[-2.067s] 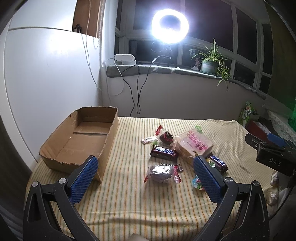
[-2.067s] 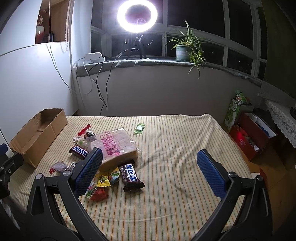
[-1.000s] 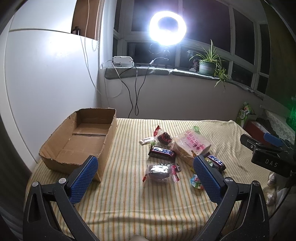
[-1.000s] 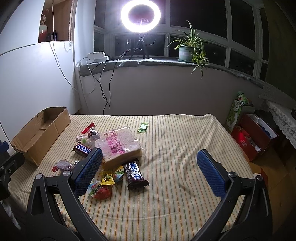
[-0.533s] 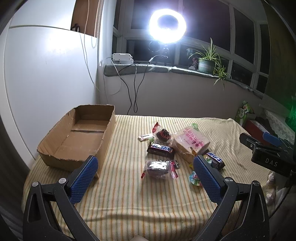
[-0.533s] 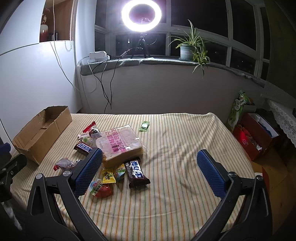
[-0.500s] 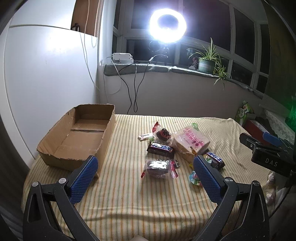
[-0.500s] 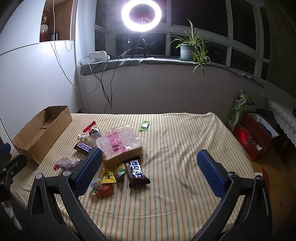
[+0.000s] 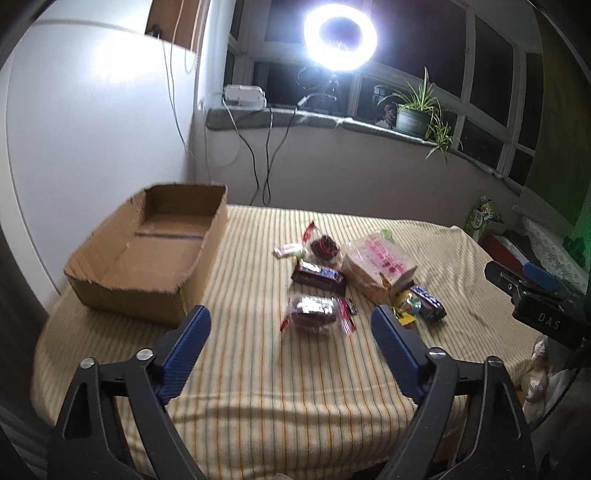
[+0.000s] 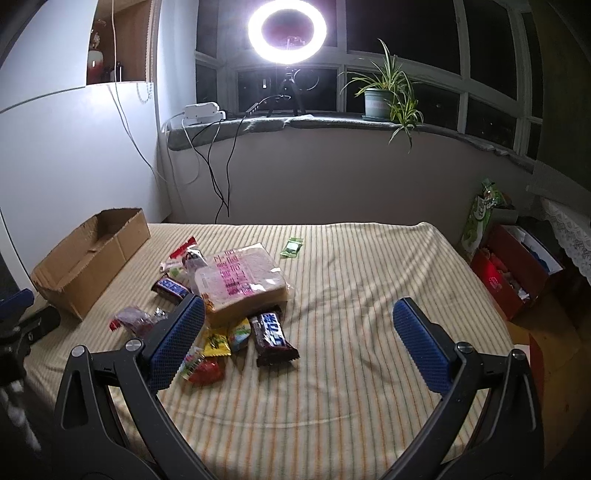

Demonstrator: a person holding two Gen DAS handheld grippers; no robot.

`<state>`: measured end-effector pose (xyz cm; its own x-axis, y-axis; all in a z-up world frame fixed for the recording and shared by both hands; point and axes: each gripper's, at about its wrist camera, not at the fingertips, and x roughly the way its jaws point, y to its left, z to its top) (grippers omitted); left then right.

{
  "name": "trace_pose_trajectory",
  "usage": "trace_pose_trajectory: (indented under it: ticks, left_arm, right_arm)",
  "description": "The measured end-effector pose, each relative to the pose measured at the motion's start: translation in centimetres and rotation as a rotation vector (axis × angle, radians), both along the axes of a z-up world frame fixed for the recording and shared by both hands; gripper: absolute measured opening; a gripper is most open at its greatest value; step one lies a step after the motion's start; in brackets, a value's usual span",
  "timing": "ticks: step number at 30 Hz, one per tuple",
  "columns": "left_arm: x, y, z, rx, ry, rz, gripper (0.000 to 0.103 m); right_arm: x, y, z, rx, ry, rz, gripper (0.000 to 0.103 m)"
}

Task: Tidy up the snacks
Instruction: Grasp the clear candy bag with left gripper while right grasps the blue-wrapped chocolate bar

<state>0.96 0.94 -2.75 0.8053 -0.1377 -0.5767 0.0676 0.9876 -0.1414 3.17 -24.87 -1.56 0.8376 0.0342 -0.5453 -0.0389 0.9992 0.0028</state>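
A pile of snacks lies on the striped cloth: a bagged bread loaf (image 9: pixel 378 266) (image 10: pixel 242 282), a Snickers bar (image 9: pixel 319 276) (image 10: pixel 170 287), a dark clear-wrapped snack (image 9: pixel 312 313) (image 10: pixel 135 318), a second chocolate bar (image 10: pixel 272 338) (image 9: pixel 426 302) and small candies (image 10: pixel 212 349). An open, empty cardboard box (image 9: pixel 147 254) (image 10: pixel 88 254) stands at the left. My left gripper (image 9: pixel 290 341) is open and empty, above the cloth just short of the dark snack. My right gripper (image 10: pixel 295 332) is open and empty, near the second chocolate bar.
A small green packet (image 10: pixel 291 246) lies apart behind the loaf. A red box of goods (image 10: pixel 517 269) stands on the floor at the right. A ring light (image 10: pixel 287 29), cables and a potted plant (image 10: pixel 380 99) are on the windowsill. A white wall is at the left.
The left gripper has moved forward and a little right, toward the dark wrapped snack. The right gripper has drifted slightly back. Both stay open and empty.
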Motion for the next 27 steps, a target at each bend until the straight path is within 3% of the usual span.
trace_pose_trajectory:
  ticks: [3, 12, 23, 27]
  left_arm:
    - [0.5, 0.3, -0.8, -0.030, 0.037, -0.019, 0.078]
    - [2.4, -0.1, -2.9, -0.061, 0.122, -0.057, 0.078]
    - [5.5, -1.3, -4.6, -0.070, 0.177, -0.073, 0.078]
    - [7.0, -2.2, -5.0, -0.037, 0.179, -0.072, 0.078]
  right_arm:
    - [0.4, -0.4, -0.9, 0.006, 0.040, 0.026, 0.102]
    - [2.8, -0.6, -4.0, 0.014, 0.185, 0.076, 0.098]
    - [7.0, 0.0, -6.5, 0.027, 0.291, 0.131, 0.076]
    - [8.0, 0.2, -7.3, 0.038, 0.320, 0.139, 0.075]
